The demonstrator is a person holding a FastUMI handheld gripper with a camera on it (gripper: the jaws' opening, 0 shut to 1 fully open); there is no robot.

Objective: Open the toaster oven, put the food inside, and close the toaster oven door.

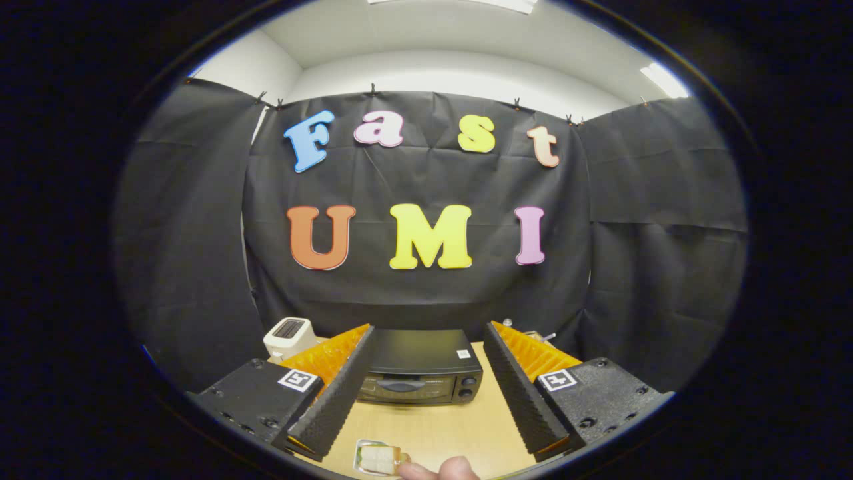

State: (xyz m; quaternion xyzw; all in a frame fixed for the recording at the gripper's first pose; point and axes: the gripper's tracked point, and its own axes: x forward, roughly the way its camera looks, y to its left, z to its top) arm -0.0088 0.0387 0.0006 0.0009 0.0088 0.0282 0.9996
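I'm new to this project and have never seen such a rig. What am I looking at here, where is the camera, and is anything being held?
The camera rides on a hand-held gripper that a person carries; there is no robot arm. It looks forward along the gripper's two ridged fingers, which are spread open with nothing between them. Beyond them on a wooden table sits a black toaster oven, its door closed. A white pop-up toaster stands behind the left finger. Close to the camera, a person's fingertips touch a small tray holding a sandwich-like piece of food. The gripper holds nothing; opening the oven has not begun.
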